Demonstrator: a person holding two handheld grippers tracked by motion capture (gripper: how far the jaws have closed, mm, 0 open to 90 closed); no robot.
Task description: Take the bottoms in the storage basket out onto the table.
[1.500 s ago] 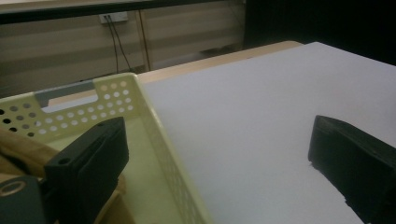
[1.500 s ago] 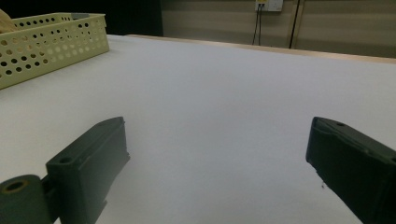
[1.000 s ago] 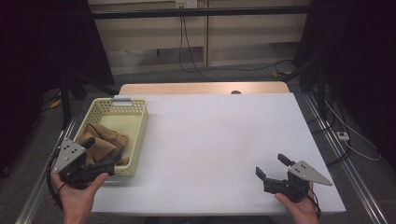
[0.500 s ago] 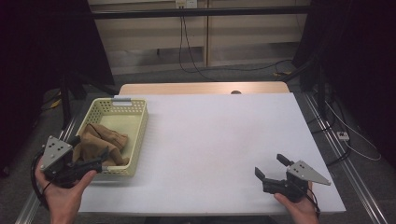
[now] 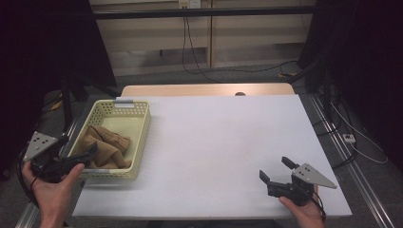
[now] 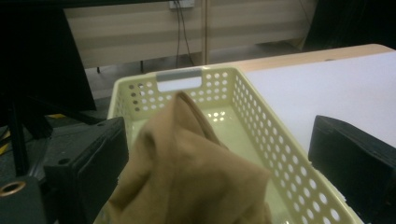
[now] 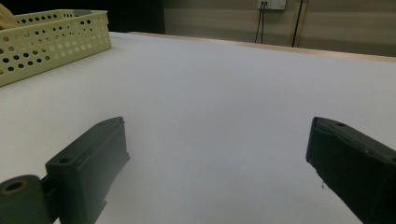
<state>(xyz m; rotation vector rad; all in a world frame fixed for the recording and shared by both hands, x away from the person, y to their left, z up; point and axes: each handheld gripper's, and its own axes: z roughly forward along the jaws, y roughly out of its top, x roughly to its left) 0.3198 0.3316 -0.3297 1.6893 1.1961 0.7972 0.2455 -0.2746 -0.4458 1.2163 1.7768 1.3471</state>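
The near part of the cloth (image 6: 187, 177) is cut off at the bottom of the left gripper view, so how it's bunched down there can't really be made out. One brown cloth (image 5: 107, 147) is counted, lying in one yellow basket (image 5: 140, 142) at the left side of the table (image 5: 228, 142). Two grippers are seen. The left gripper (image 5: 88, 154) is held at the basket's near left corner with its jaws spread wide, the cloth rising between them but not pinched. The right gripper (image 5: 278, 170) is parked at the near right over bare table, jaws likewise released, nothing in them.
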